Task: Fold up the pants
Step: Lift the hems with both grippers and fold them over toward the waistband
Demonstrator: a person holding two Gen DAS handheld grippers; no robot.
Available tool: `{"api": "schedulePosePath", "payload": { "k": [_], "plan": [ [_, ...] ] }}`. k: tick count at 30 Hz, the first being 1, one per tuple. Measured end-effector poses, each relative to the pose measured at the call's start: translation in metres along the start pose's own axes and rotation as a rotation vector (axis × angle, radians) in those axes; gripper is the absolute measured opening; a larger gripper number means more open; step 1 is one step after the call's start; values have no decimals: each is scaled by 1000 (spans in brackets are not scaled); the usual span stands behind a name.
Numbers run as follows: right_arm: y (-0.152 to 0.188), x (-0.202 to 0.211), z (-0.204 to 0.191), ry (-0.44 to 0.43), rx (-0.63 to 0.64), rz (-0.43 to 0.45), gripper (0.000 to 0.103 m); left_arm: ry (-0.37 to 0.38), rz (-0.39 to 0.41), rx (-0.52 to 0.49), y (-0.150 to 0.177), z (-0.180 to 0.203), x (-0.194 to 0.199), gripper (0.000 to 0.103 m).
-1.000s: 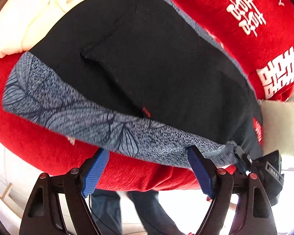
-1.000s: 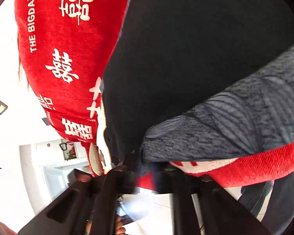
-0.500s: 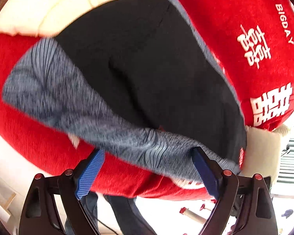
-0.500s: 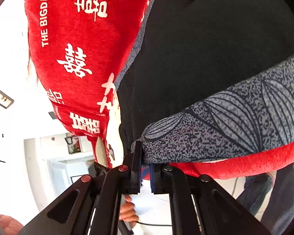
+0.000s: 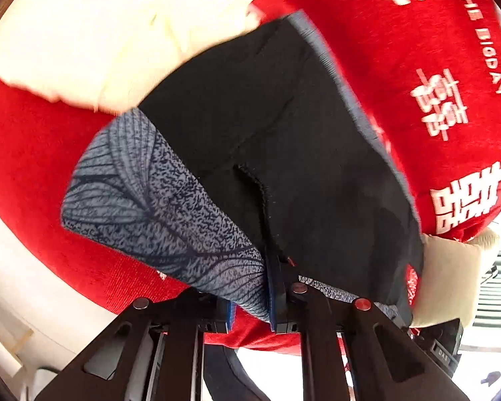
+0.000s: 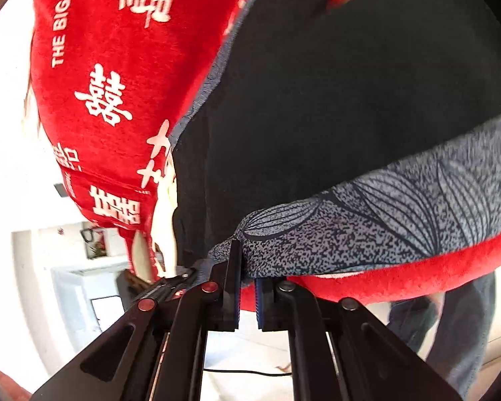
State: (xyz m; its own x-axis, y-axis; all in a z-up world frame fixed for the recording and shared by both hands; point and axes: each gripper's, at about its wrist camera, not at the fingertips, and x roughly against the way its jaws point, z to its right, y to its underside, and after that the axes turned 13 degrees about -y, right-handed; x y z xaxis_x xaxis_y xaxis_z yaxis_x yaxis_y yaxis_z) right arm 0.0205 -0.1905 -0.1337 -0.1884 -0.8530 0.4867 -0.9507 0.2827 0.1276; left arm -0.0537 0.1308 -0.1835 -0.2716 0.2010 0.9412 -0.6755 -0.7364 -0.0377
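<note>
both grippers clamped on the pants' grey hem

a red blanket (image 5: 400, 50) printed with white characters and "the bigday" fills most of both views, draped over a rounded surface. in the left wrist view a cream cushion (image 5: 100, 33) takes the upper left of the frame, and a second cream cushion (image 5: 451, 277) sits at the right edge. the black pants (image 5: 284, 133) lie on the blanket across the middle of the frame, their grey leaf-patterned band (image 5: 157, 207) running along the lower edge from centre left to the bottom. in the right wrist view the same pants (image 6: 350, 100) fill the upper right, with the band (image 6: 400, 214) sweeping from the right edge to the bottom centre.

the left gripper (image 5: 255, 295) has its blue-padded fingers (image 5: 272, 304) together on the band beside a stitched black seam. the right gripper (image 6: 247, 279) has its fingers (image 6: 234, 267) nearly together, pinching the end of the band at the bottom centre of the frame.
</note>
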Motion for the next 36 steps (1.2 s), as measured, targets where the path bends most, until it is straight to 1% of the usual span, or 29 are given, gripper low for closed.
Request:
{"api": "schedulePosePath", "payload": {
  "k": [2, 6, 9, 11, 14, 17, 18, 20, 21, 23, 25, 26, 27, 28, 29, 30, 31, 32, 33, 35, 36],
  "plan": [
    [-7, 3, -19, 16, 58, -6, 7, 3, 21, -42, -5, 14, 18, 15],
    [-34, 8, -60, 24, 174, -26, 7, -3, 53, -118, -31, 54, 46, 15],
    [-68, 2, -84, 33, 230, -54, 7, -5, 72, -160, -57, 84, 54, 16],
    [-97, -6, -94, 48, 273, -81, 7, -17, 93, -186, -77, 107, 55, 16],
    [-145, -27, -101, 61, 317, -114, 7, -58, 135, -224, -113, 142, 43, 16],
    [-195, -55, -96, 78, 346, -150, 7, -97, 142, -241, -150, 169, 15, 17],
    [-209, -64, -91, 87, 345, -165, 7, -115, 147, -244, -160, 173, 5, 20],
    [-242, -87, -80, 110, 339, -201, 7, -152, 145, -233, -182, 182, -21, 20],
    [-255, -97, -75, 120, 330, -220, 8, -165, 140, -226, -188, 183, -33, 21],
    [-280, -117, -65, 145, 320, -253, 8, -227, 142, -217, -204, 188, -58, 30],
    [-298, -135, -52, 181, 313, -288, 9, -284, 160, -208, -213, 191, -74, 53],
    [-306, -143, -43, 193, 303, -307, 10, -302, 169, -206, -214, 190, -77, 58],
    [-311, -147, -36, 193, 289, -320, 10, -339, 181, -207, -215, 192, -79, 67],
    [-315, -150, -30, 180, 273, -323, 9, -366, 191, -212, -214, 194, -78, 74],
    [-319, -149, -26, 151, 248, -322, 9, -385, 197, -220, -213, 193, -76, 76],
    [-321, -149, -25, 138, 235, -332, 10, -414, 205, -228, -210, 194, -71, 81],
    [-321, -147, -24, 124, 225, -342, 11, -439, 221, -241, -206, 196, -65, 83],
    [-321, -146, -27, 126, 230, -352, 12, -458, 237, -262, -200, 198, -57, 83],
    [-321, -146, -29, 133, 241, -358, 16, -485, 248, -290, -195, 201, -50, 83],
    [-321, -139, -41, 137, 285, -361, 31, -520, 264, -333, -187, 208, -43, 83],
    [-322, -135, -45, 127, 297, -365, 46, -541, 265, -362, -181, 212, -42, 83]
  ]
}}
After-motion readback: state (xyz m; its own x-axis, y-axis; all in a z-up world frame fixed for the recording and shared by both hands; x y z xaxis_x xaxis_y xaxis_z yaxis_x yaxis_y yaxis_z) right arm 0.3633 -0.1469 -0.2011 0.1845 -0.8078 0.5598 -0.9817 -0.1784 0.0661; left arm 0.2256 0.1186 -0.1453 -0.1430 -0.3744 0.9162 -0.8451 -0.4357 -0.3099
